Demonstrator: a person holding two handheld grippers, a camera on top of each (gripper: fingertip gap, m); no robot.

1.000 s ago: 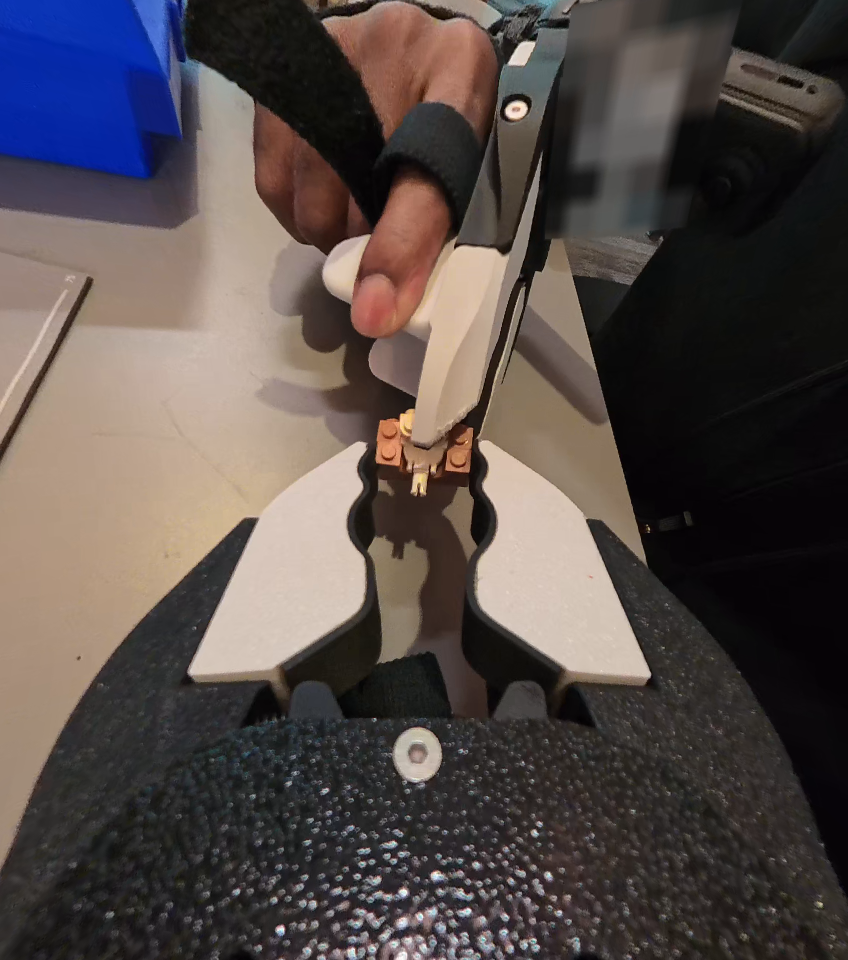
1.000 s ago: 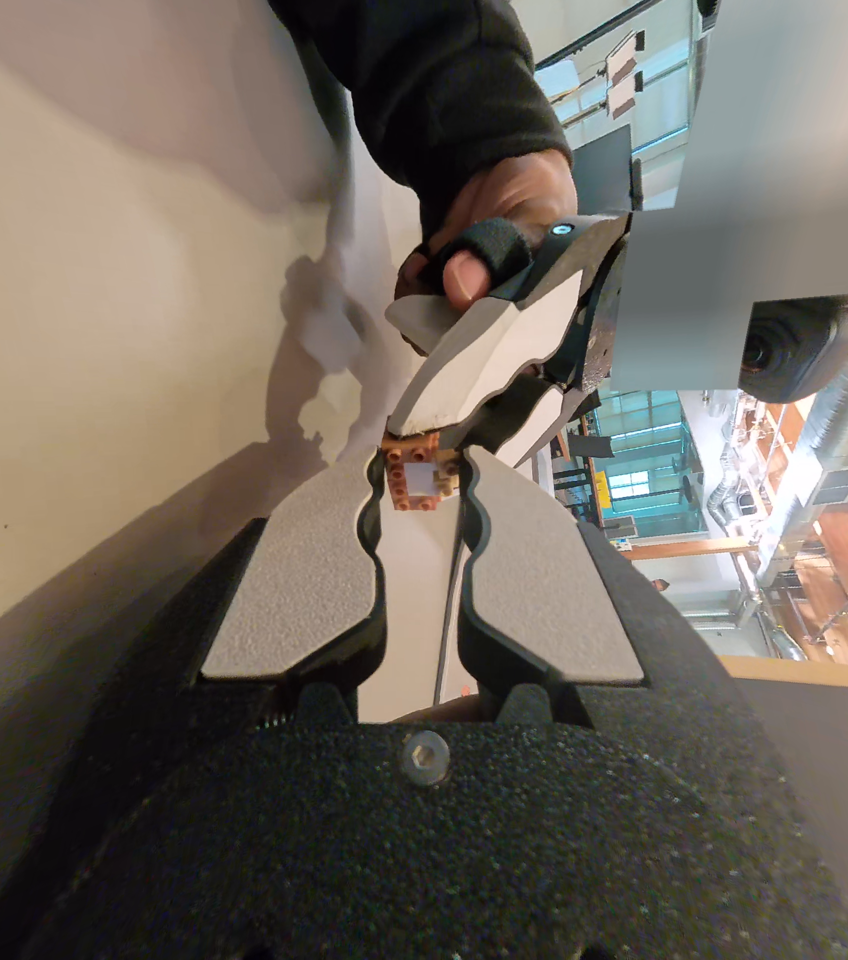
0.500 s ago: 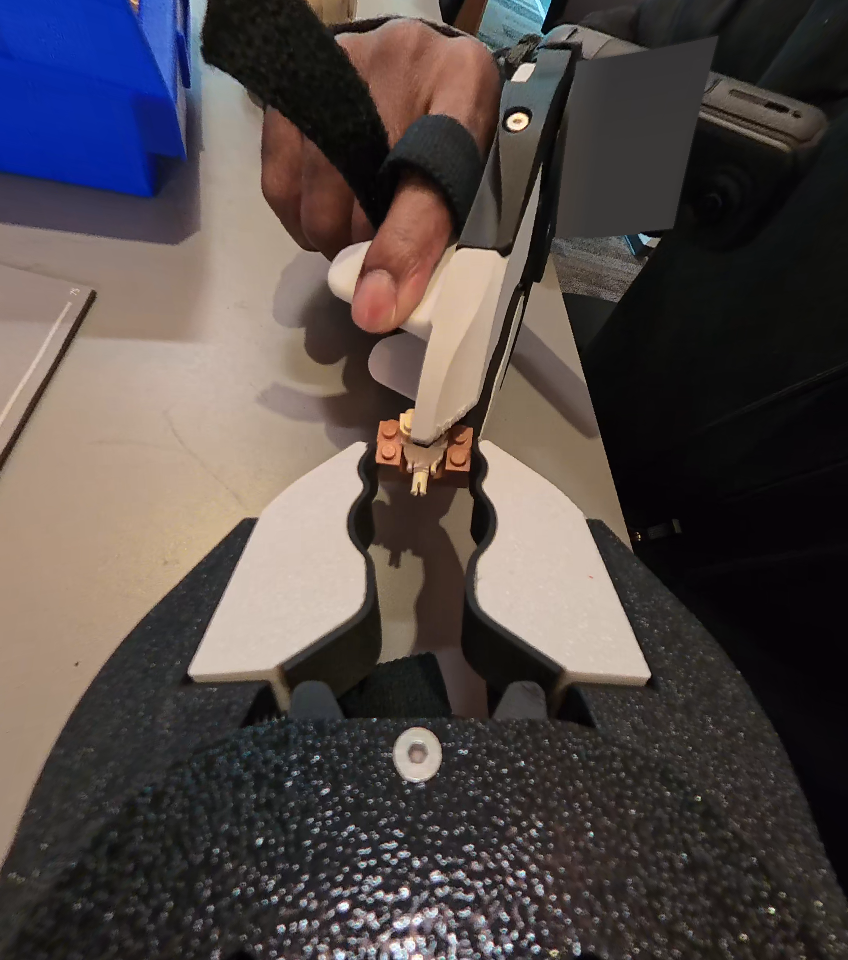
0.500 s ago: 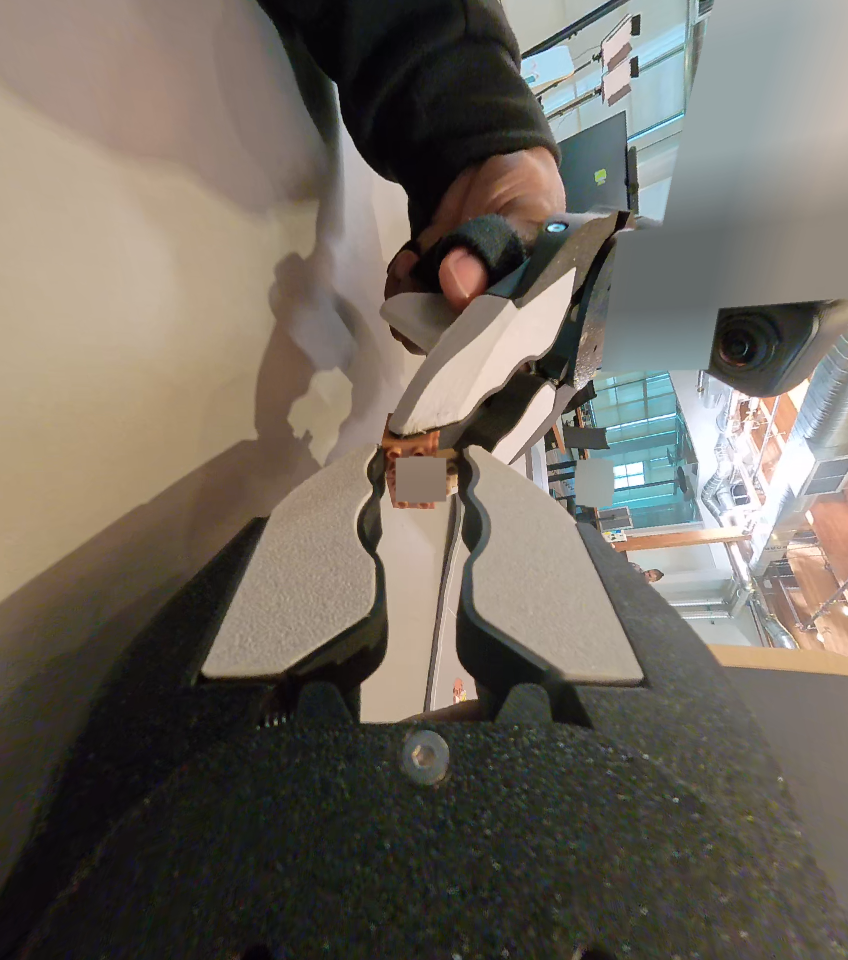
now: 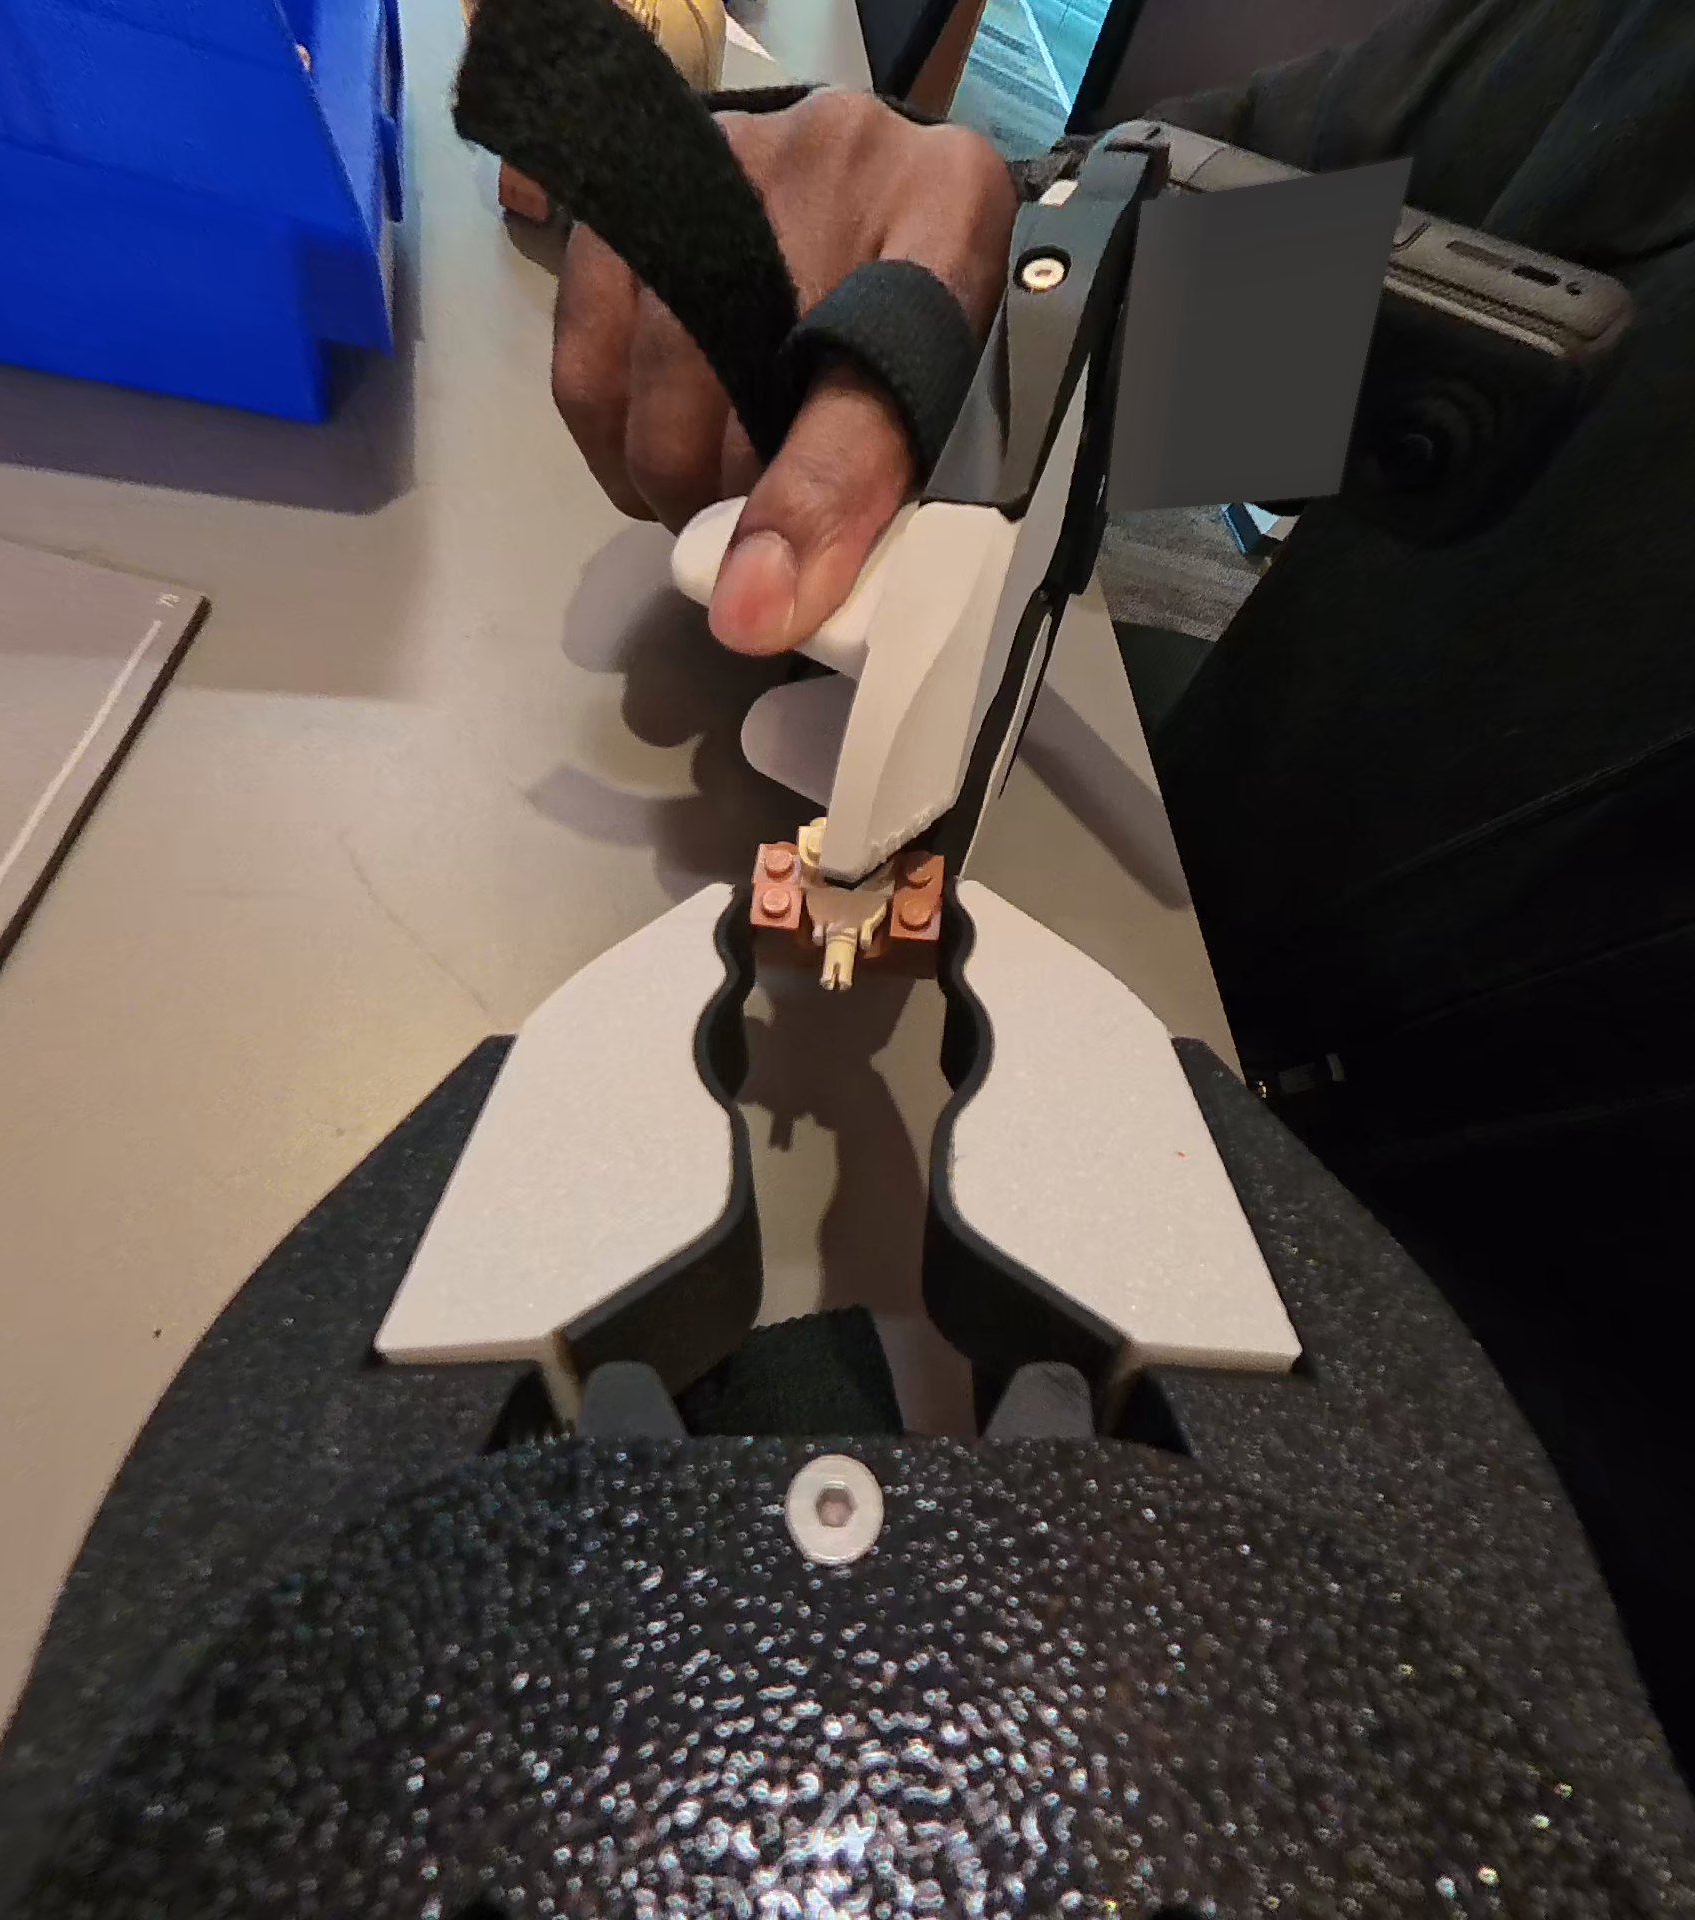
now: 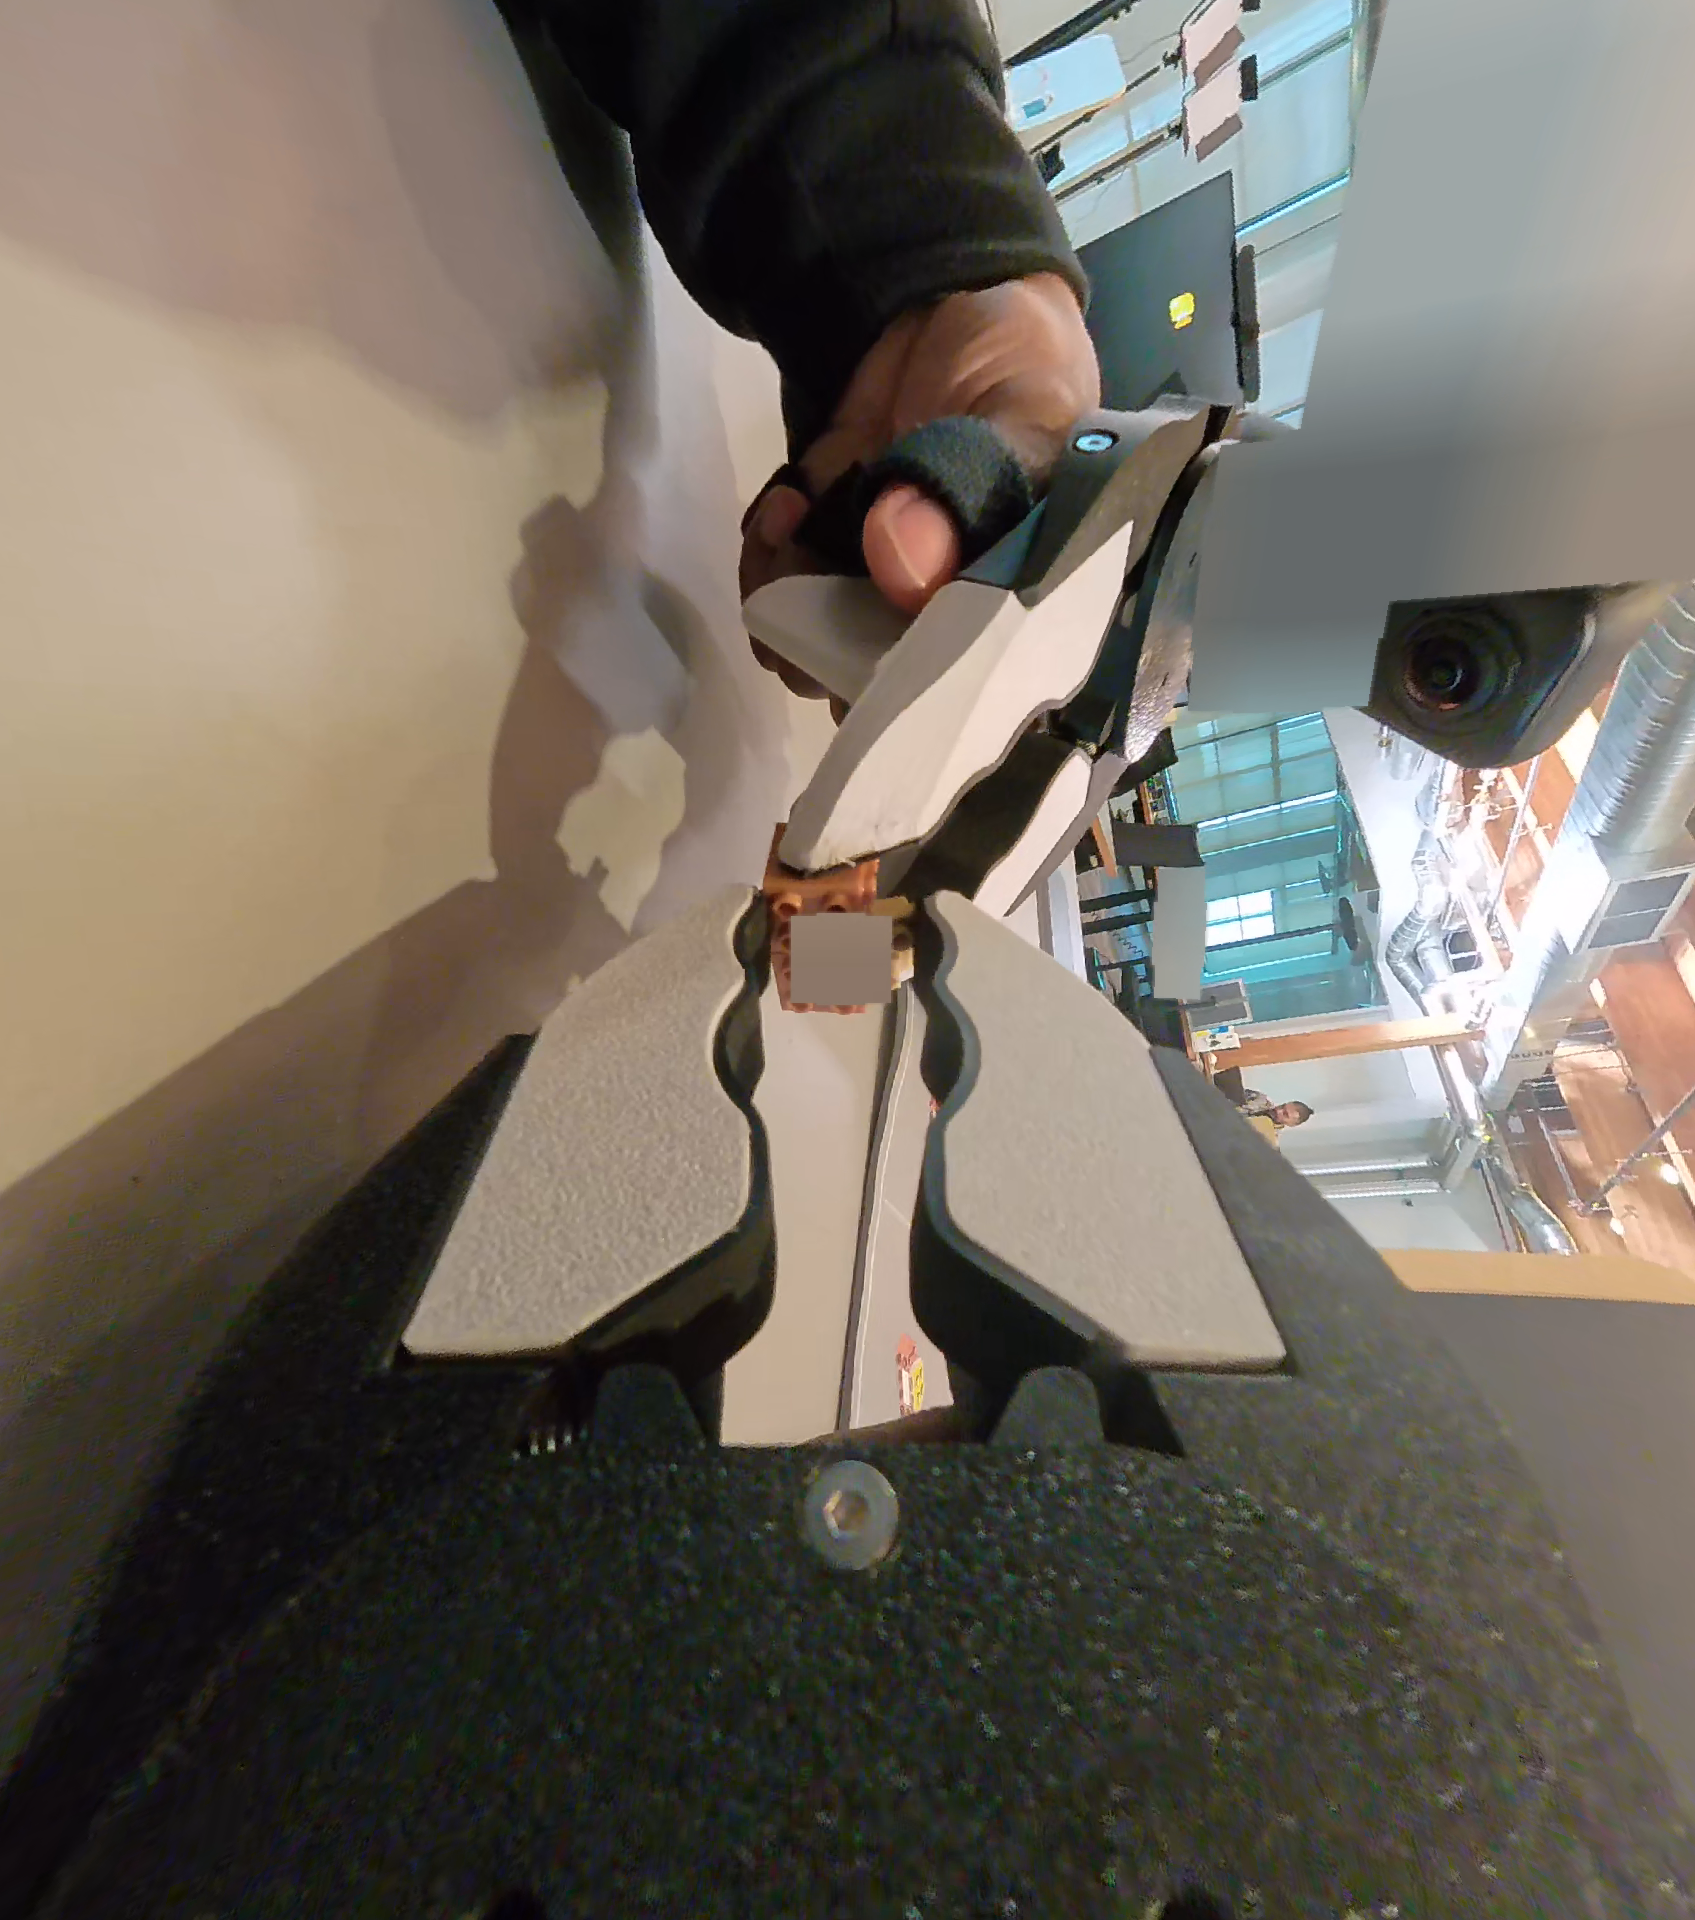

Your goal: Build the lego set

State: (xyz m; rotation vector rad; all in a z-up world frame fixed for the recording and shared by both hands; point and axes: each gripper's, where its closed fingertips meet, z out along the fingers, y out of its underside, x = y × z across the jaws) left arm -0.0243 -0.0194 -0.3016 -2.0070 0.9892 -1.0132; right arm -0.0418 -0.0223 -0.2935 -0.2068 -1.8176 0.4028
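The left tongs (image 5: 843,914) are closed to a narrow gap on a small brown studded brick assembly (image 5: 781,902), their two black-lined pads pressing its left and right ends. The assembly is held in the air above the grey bench (image 5: 230,1039), its shadow lying on the bench surface between the tong arms. A tan pin-like piece (image 5: 838,940) sits in the middle of the brown bricks and juts out toward the camera.

The right tongs (image 6: 841,940) come down onto the same assembly from above, steep and nearly upright in the left wrist view, with one white fingertip (image 5: 874,821) resting on top of the tan piece. In the right wrist view the brown bricks (image 6: 827,888) sit between the two pads at a narrow gap, both pads against the assembly; a blurred patch covers its centre.

To the left there is open bench. A thin dark-edged mat (image 5: 43,748) lies there with its edge running diagonally, well apart from the tongs. A blue bin (image 5: 126,177) stands at the far left corner, also well apart. To the right the bench edge (image 5: 1175,862) runs close beside the left tongs, and a person's dark clothing (image 5: 1497,831) fills the space beyond it.
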